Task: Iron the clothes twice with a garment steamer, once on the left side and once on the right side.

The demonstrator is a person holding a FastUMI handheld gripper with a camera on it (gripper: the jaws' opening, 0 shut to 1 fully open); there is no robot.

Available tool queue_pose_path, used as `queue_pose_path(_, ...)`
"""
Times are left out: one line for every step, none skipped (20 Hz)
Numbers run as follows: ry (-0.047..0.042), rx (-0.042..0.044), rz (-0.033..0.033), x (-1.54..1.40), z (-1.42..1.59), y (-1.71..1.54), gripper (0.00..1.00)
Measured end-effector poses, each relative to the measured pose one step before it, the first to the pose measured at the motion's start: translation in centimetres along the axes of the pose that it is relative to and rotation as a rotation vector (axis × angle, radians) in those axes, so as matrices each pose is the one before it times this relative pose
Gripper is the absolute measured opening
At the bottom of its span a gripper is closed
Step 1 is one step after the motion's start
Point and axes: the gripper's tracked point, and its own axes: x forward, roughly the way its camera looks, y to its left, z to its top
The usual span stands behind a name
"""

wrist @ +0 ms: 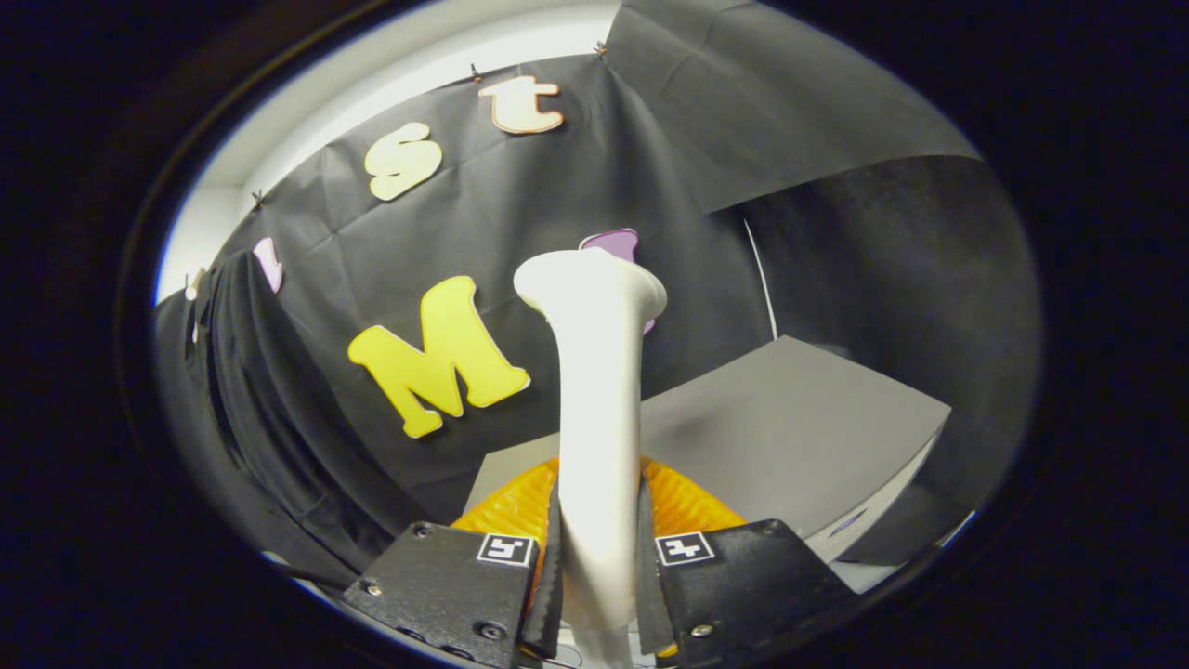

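The black cloth wall of the booth takes up most of the scene and stands well behind the garment steamer, which serves as the landmark here. To the left of the steamer, dark clothes hang in folds against that wall; their lower part fades into shadow and their exact shape is hard to make out. To the right of the steamer and behind it lies a pale grey surface, flat and seen at a tilt, with its far right corner cut off in darkness. Directly behind the base of the steamer sits an orange ribbed object; the steamer and the tool hide most of it, so what it is cannot be told.

The steamer itself is a white, smooth, upright handle that widens into a flared head at the top. It rises from between the fingers of the tool and reaches far ahead of them. Its bottom end runs down past the fingers and is cut off from sight.

The tool is closed to a narrow gap around the steamer's handle, with one finger pressing on each side of it. The steamer is well apart from the hanging clothes and does not touch them.
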Motion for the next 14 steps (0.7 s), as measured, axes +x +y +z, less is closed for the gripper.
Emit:
queue_pose_path(-0.00234,-0.01202,0.00532,-0.879,-0.593,0.586,0.35)
queue_pose_path(-0.00147,-0.01064,0.00804,-0.951,-0.465,0.669,0.35)
queue_pose_path(-0.00212,-0.01007,0.007,-0.93,-0.647,0.616,0.35)
queue_pose_path(-0.00293,-0.00427,0.00494,-0.961,-0.419,0.638,0.35)
queue_pose_path(-0.00334,-0.00626,0.00359,-0.774,-0.491,0.448,0.35)
queue_pose_path(-0.00373,0.00005,0.00173,-0.839,-0.452,0.545,0.35)
queue_pose_path(-0.00144,-0.00083,-0.00008,-0.949,-0.659,0.663,0.35)
queue_pose_path(0.00023,-0.00064,0.00193,-1.145,-0.782,0.489,0.35)
queue_pose_path(0.0031,-0.00485,0.00949,-1.084,-0.929,0.573,0.35)
queue_pose_path(0.00381,-0.00615,0.00699,-1.077,-0.926,0.701,0.35)
queue_pose_path(0.00137,-0.0035,0.00509,-1.096,-0.919,0.546,0.35)
queue_pose_path(-0.00061,0.00049,0.00242,-0.953,-0.667,0.421,0.35)
queue_pose_path(-0.002,0.00024,0.00115,-0.762,-0.58,0.501,0.35)
queue_pose_path(-0.0016,-0.00011,0.00074,-0.847,-0.337,0.476,0.35)
